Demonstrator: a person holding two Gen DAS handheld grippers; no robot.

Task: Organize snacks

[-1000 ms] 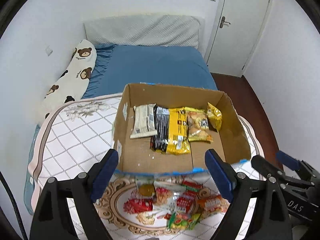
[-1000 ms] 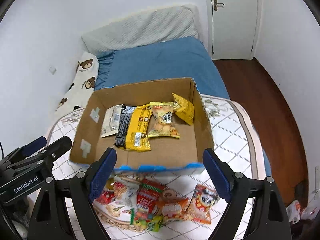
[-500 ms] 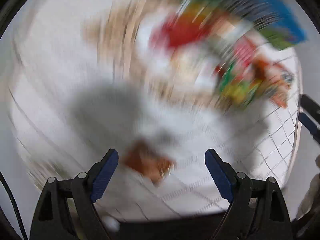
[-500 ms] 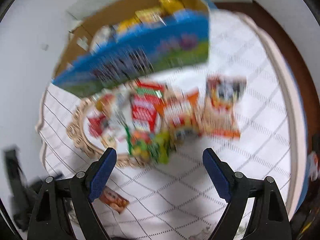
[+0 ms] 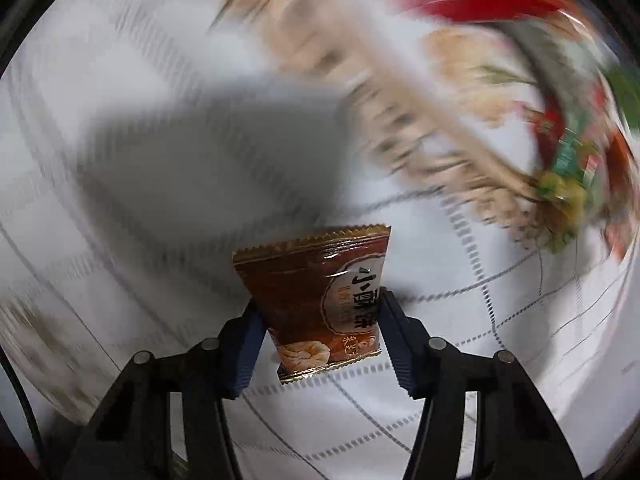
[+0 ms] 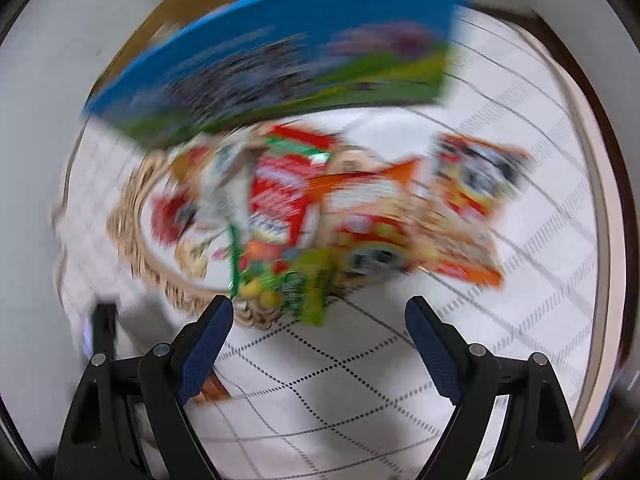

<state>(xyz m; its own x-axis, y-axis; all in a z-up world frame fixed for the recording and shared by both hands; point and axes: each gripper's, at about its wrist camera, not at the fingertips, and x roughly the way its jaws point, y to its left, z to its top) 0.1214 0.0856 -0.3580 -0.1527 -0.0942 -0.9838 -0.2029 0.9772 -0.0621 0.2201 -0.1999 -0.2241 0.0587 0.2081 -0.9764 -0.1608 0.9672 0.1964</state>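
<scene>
Two blue-padded black grippers are seen, one in each wrist view. At the bottom centre of the left wrist view, the left gripper (image 5: 320, 332) is closing its jaws on a small brown foil snack packet with a gold crimped edge (image 5: 316, 300); the packet stands between the two pads and is touched by them on both sides. Beneath it, a white quilted cloth with a grey grid pattern (image 5: 460, 400) is spread, crossed by a dark shadow in the middle left of the frame. Farther off, at the upper right, a blurred heap of red, green and orange snack packets (image 5: 568, 168) is lying.

In the right wrist view, the right gripper (image 6: 320, 344) is held with its jaws wide apart and nothing between them, above the same cloth. Beyond the fingertips, in the centre of the frame, the heap of packets is spread. At the top, a blue and green printed cardboard box (image 6: 280, 64) is seen, blurred.
</scene>
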